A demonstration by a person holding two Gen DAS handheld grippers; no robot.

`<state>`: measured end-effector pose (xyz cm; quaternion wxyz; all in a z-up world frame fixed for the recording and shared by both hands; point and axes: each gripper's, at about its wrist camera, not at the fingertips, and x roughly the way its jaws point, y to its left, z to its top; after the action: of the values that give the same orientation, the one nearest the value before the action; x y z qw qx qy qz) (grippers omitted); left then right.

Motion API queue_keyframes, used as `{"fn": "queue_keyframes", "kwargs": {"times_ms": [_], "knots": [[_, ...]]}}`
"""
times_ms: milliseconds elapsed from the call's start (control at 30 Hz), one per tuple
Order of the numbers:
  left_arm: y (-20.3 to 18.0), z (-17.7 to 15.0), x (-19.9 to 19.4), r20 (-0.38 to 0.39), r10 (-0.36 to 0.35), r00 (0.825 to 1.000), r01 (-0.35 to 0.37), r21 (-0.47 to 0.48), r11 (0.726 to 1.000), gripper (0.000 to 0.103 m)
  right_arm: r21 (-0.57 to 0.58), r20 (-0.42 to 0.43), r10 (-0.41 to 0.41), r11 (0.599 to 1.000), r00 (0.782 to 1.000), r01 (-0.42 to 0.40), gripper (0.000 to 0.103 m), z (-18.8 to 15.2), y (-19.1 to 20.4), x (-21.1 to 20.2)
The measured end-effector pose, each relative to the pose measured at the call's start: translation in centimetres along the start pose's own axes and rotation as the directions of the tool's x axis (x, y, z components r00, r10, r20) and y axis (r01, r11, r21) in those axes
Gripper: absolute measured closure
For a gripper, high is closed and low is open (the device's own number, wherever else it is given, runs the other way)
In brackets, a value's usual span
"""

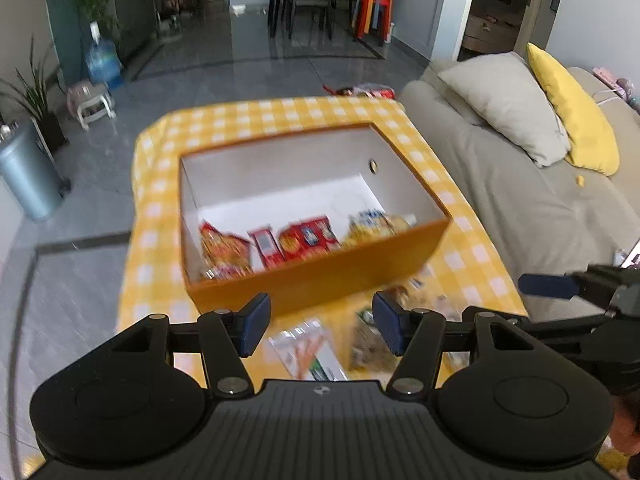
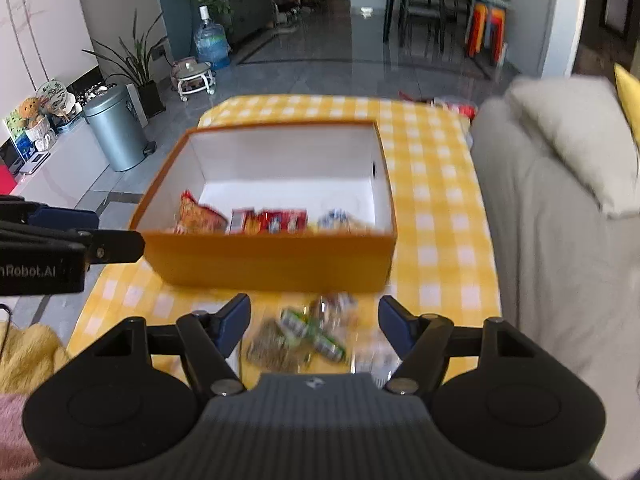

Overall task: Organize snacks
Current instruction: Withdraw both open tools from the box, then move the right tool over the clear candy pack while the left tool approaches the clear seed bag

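An orange box (image 1: 320,280) with a white inside stands on the yellow checked table (image 1: 280,116); it also shows in the right wrist view (image 2: 272,260). Inside along its near wall lie an orange bag (image 1: 224,248), red packets (image 1: 304,238) and a blue-yellow packet (image 1: 376,224). Loose snack packets (image 1: 316,352) lie on the table in front of the box, blurred in the right wrist view (image 2: 304,332). My left gripper (image 1: 320,328) is open and empty above them. My right gripper (image 2: 314,328) is open and empty above the loose packets.
A grey sofa (image 1: 520,200) with a grey pillow (image 1: 504,100) and a yellow pillow (image 1: 572,108) borders the table's right side. A grey bin (image 2: 116,132), a water bottle (image 2: 210,42) and plants stand on the floor at the left. A red packet (image 1: 368,91) lies at the table's far edge.
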<state>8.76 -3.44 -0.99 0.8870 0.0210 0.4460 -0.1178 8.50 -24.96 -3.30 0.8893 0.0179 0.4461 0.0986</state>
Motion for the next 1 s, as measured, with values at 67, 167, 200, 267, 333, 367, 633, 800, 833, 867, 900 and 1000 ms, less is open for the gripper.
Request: {"fn": "queue_keyframes", "kwargs": {"times_ms": [67,167,200,267,333,367,633,800,833,867,900,1000], "knots": [[-0.4,-1.1,0.4,-0.018,-0.013,1.0,0.013,-0.007,1.0,0.034,0.029,-0.018,0.008,1.0,1.0,-0.008,0.035,-1.2,-0.6,0.2],[-0.8,-2.1,1.2,-0.04,-0.028,0.999,0.028,-0.005,1.0,0.034,0.063,-0.044,0.007,0.998,0.999,-0.004,0.035,-3.0,-1.5,0.7],[-1.0,-2.5,1.5,-0.044,-0.036,0.998,0.036,-0.007,0.999,0.034,0.072,-0.055,0.003,0.997,0.998,0.001,0.035,-3.5,-1.8,1.0],[-1.2,-3.3,1.8,-0.055,-0.051,0.997,0.051,-0.007,0.999,0.034,0.099,-0.085,0.001,0.995,0.996,0.008,0.035,-4.7,-2.5,1.6],[-1.4,-3.7,2.3,-0.065,-0.06,0.996,0.06,-0.004,0.998,0.034,0.117,-0.109,-0.006,0.993,0.994,0.019,0.035,-5.6,-3.0,2.1],[-1.6,-3.8,2.6,-0.073,-0.064,0.995,0.064,-0.001,0.998,0.034,0.122,-0.12,-0.012,0.992,0.993,0.027,0.035,-6.1,-3.3,2.3],[-3.2,-4.5,5.1,-0.113,-0.087,0.99,0.092,0.034,0.995,0.028,0.101,-0.15,-0.063,0.992,0.987,0.078,0.036,-6.8,-4.5,4.5],[-3.9,-4.8,6.9,-0.128,-0.082,0.988,0.088,0.048,0.995,0.025,0.06,-0.154,-0.087,0.993,0.984,0.097,0.036,-6.5,-4.8,6.1],[-4.0,-4.8,7.3,-0.134,-0.082,0.988,0.089,0.049,0.995,0.025,0.055,-0.161,-0.09,0.994,0.983,0.1,0.036,-6.5,-4.9,6.6],[-4.2,-4.9,7.7,-0.139,-0.086,0.987,0.094,0.051,0.994,0.025,0.053,-0.168,-0.092,0.993,0.981,0.103,0.036,-6.5,-5.0,6.9],[-4.3,-4.9,8.0,-0.145,-0.09,0.985,0.099,0.054,0.994,0.025,0.054,-0.172,-0.092,0.993,0.981,0.103,0.036,-6.4,-5.1,7.3],[-4.7,-4.8,9.3,-0.17,-0.083,0.982,0.094,0.055,0.994,0.025,0.066,-0.177,-0.087,0.993,0.98,0.1,0.036,-6.3,-5.5,8.3]]}}
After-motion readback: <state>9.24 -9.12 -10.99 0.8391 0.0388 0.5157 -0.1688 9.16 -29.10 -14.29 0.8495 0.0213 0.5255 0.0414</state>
